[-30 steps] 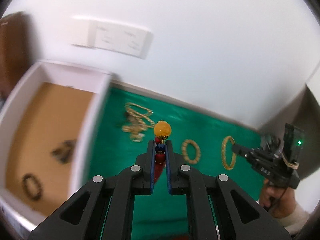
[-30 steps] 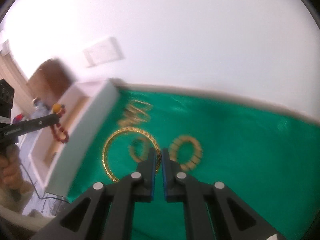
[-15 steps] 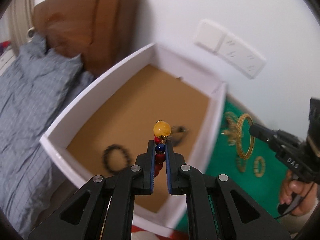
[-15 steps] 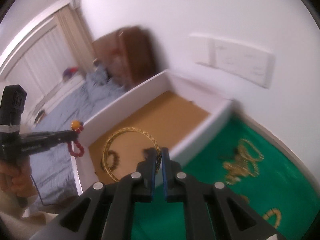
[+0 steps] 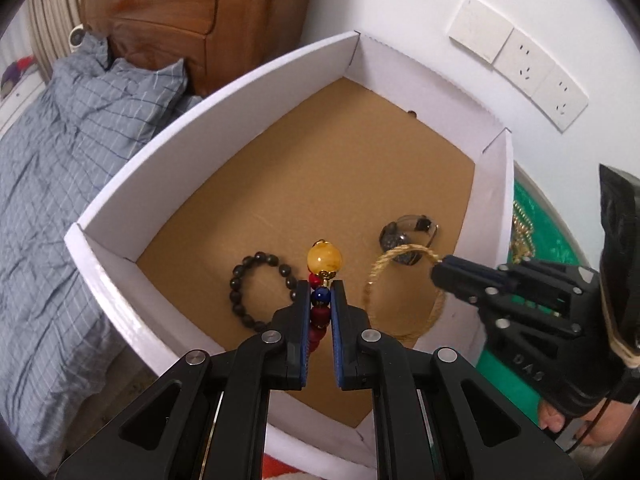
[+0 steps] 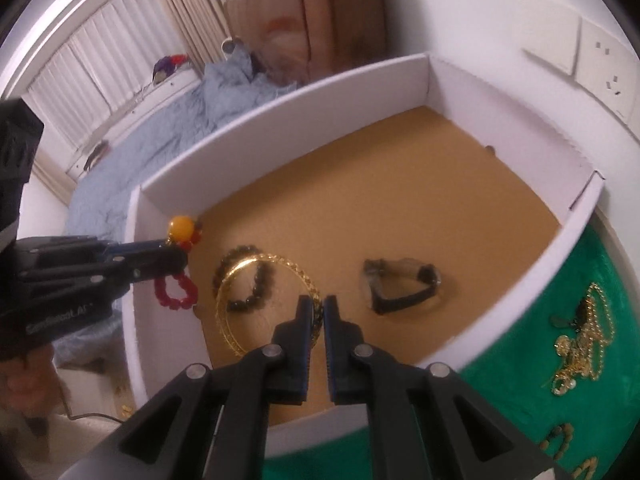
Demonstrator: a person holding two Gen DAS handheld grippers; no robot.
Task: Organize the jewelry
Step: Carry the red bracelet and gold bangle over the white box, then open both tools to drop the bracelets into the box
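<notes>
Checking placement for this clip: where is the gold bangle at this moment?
The gold bangle hangs pinched in the right gripper over the white box, above the dark bead bracelet and left of the watch.

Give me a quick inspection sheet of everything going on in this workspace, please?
Surface: green cloth beside a white box with a brown floor.
Job's things: dark bead bracelet and wristwatch lie in the box; gold chains on the cloth.
Clutter: nothing seen.
Grippers: left gripper shut on a red bead bracelet with an amber bead; right gripper shut on a gold bangle; both over the box.
Cables: thin cord by the right hand.
Surroundings: bed with blue bedding, wall sockets, window blinds.
</notes>
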